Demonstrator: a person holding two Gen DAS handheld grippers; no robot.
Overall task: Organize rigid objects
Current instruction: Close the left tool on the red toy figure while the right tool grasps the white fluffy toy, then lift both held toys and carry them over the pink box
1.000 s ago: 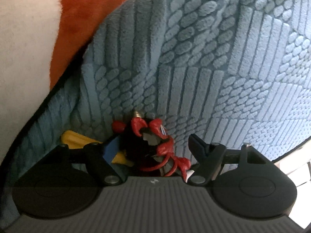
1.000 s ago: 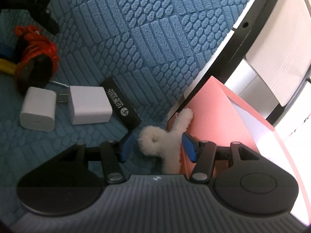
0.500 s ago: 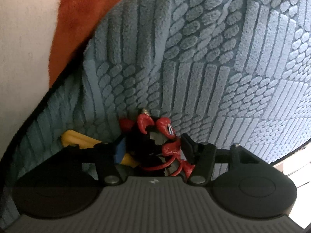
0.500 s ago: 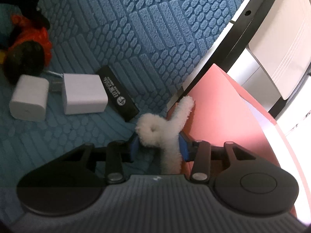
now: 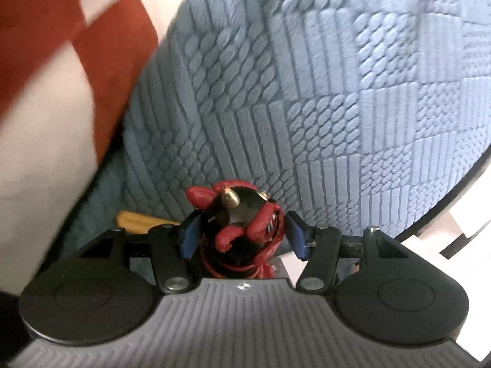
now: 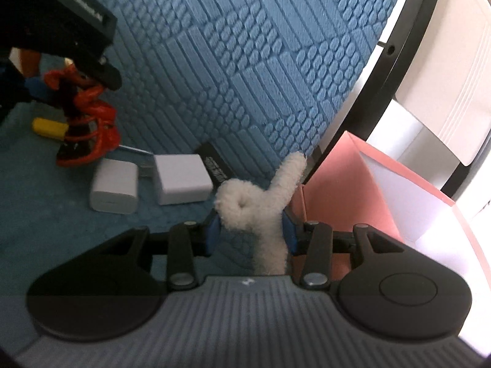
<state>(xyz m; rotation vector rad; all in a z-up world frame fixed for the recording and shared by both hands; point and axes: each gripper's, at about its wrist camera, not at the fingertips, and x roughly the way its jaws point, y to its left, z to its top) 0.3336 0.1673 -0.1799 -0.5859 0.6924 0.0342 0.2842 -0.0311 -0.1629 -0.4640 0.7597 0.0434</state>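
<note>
My left gripper is shut on a red and black toy figure with gold horns, lifted a little off the blue textured mat. The figure also shows in the right wrist view, under the left gripper's body. My right gripper is shut on a white fuzzy pipe-cleaner loop, beside a pink open box.
Two white chargers and a flat black item lie on the mat. A yellow-handled tool lies by the figure. A red and white cloth borders the mat's left side. The mat's black edge runs at right.
Both grippers closed: the left on the toy figure, the right on the white fuzzy loop. The left gripper has lifted the figure upright off the mat.
</note>
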